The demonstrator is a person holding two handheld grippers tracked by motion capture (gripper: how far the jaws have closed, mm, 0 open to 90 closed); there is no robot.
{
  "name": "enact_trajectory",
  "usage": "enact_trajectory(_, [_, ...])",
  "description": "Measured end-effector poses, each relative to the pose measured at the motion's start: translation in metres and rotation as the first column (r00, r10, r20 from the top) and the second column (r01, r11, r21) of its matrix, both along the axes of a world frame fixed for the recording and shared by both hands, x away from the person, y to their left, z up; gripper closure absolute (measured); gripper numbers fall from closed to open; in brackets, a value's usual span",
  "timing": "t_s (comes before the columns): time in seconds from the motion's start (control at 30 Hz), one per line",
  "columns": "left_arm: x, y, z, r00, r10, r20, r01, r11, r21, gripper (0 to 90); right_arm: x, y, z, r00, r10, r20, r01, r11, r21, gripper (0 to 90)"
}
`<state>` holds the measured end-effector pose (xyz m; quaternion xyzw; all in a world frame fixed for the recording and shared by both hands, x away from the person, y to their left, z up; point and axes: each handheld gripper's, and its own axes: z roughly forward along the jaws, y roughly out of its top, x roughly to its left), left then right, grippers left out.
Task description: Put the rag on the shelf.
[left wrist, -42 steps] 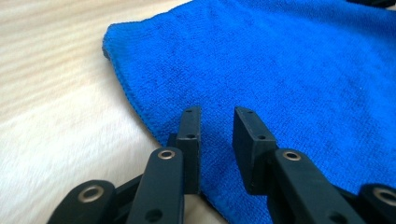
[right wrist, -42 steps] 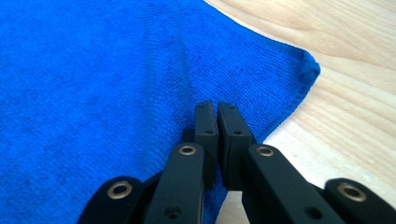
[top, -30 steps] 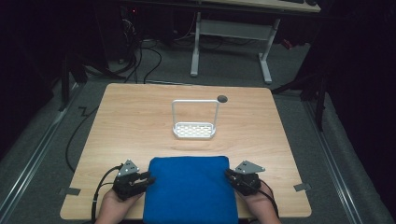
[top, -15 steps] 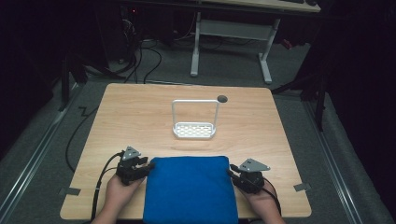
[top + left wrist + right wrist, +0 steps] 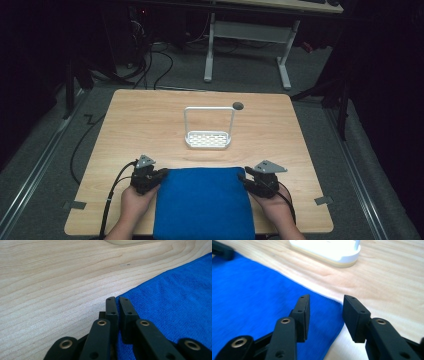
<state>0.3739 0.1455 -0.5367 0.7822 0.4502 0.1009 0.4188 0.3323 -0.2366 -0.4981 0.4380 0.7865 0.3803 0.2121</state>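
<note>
A blue cloth lies flat at the table's near edge, between the person's two hands. My left gripper is at the cloth's far left corner. In the left gripper view its jaws have just been closing; the left gripper is now shut with the corner of the cloth pinched at the tips. My right gripper is at the far right corner. Its jaws have just been opening. In the right gripper view the right gripper stands open astride the corner of the cloth, pads off it.
A white wire rack with a tall hoop stands mid-table beyond the cloth; its base lies just ahead of the right jaws. A round hole sits in the wooden table behind it. Cables trail off the near edge.
The left hand slid forward to the cloth's far left corner and its jaws came together there. The right gripper's jaws spread apart at the right corner. The cloth stayed put.
</note>
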Motion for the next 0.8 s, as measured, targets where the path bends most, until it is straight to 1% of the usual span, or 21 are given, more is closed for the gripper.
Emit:
enact_trajectory(0.03, [0.0, 0.0, 0.0, 1.0, -0.002, 0.001, 0.002, 1.0, 0.002, 86.5, 0.006, 0.001, -0.001, 0.9998, -0.013, -0.011, 0.013, 1.0, -0.009, 57.5])
enact_trajectory(0.1, [0.0, 0.0, 0.0, 1.0, -0.005, -0.002, 0.005, 1.0, -0.002, 86.5, 0.02, 0.002, -0.007, 0.9984, -0.034, -0.046, 0.033, 0.999, -0.006, 57.4])
enact_trajectory(0.17, [0.0, 0.001, 0.0, 1.0, -0.008, -0.004, 0.008, 1.0, -0.005, 86.5, 0.029, 0.003, -0.016, 0.9962, -0.062, -0.062, 0.059, 0.997, -0.045, 57.8])
enact_trajectory(0.23, [0.0, 0.001, 0.0, 1.0, -0.007, -0.005, 0.007, 0.9999, -0.01, 86.4, 0.032, 0.003, -0.023, 0.9945, -0.069, -0.079, 0.065, 0.997, -0.049, 57.3])
enact_trajectory(0.27, [0.001, 0.001, 0.0, 1.0, -0.007, -0.006, 0.007, 0.9999, -0.01, 86.4, 0.031, 0.003, -0.026, 0.9945, -0.07, -0.078, 0.066, 0.996, -0.056, 57.3])
enact_trajectory(0.33, [0.001, 0.001, 0.0, 1.0, -0.008, -0.004, 0.008, 0.9999, -0.008, 86.3, 0.03, 0.001, -0.028, 0.9939, -0.062, -0.092, 0.059, 0.998, -0.036, 58.2])
enact_trajectory(0.37, [0.001, 0.001, 0.0, 1.0, -0.008, -0.005, 0.008, 0.9999, -0.01, 86.3, 0.029, 0.002, -0.029, 0.993, -0.065, -0.098, 0.062, 0.997, -0.036, 58.2])
enact_trajectory(0.43, [0.001, 0.001, 0.0, 0.9999, -0.009, -0.007, 0.009, 0.9999, -0.012, 86.0, 0.028, 0.002, -0.03, 0.9942, -0.064, -0.086, 0.061, 0.997, -0.04, 59.5])
enact_trajectory(0.5, [0.001, 0.001, 0.0, 0.9999, -0.009, -0.009, 0.009, 0.9999, -0.013, 86.1, 0.027, 0.003, -0.03, 0.9938, -0.065, -0.091, 0.062, 0.997, -0.034, 64.1])
enact_trajectory(0.57, [0.0, 0.001, 0.0, 0.9999, -0.01, -0.008, 0.01, 0.9999, -0.012, 86.1, 0.025, 0.004, -0.031, 0.9952, -0.056, -0.08, 0.052, 0.998, -0.044, 69.1])
enact_trajectory(0.67, [0.0, 0.001, 0.0, 0.9999, -0.009, -0.005, 0.009, 0.9999, -0.012, 86.3, 0.023, 0.007, -0.03, 0.9955, -0.042, -0.085, 0.039, 0.998, -0.04, 83.3])
enact_trajectory(0.7, [0.0, 0.0, 0.0, 1.0, -0.009, -0.003, 0.009, 0.9999, -0.011, 86.4, 0.022, 0.007, -0.03, 0.9958, -0.031, -0.086, 0.028, 0.999, -0.04, 86.6])
enact_trajectory(0.8, [-0.001, 0.0, 0.0, 1.0, -0.009, 0.002, 0.01, 0.9999, -0.01, 86.4, 0.021, 0.01, -0.03, 0.9968, -0.007, -0.08, 0.003, 0.999, -0.054, 87.5])
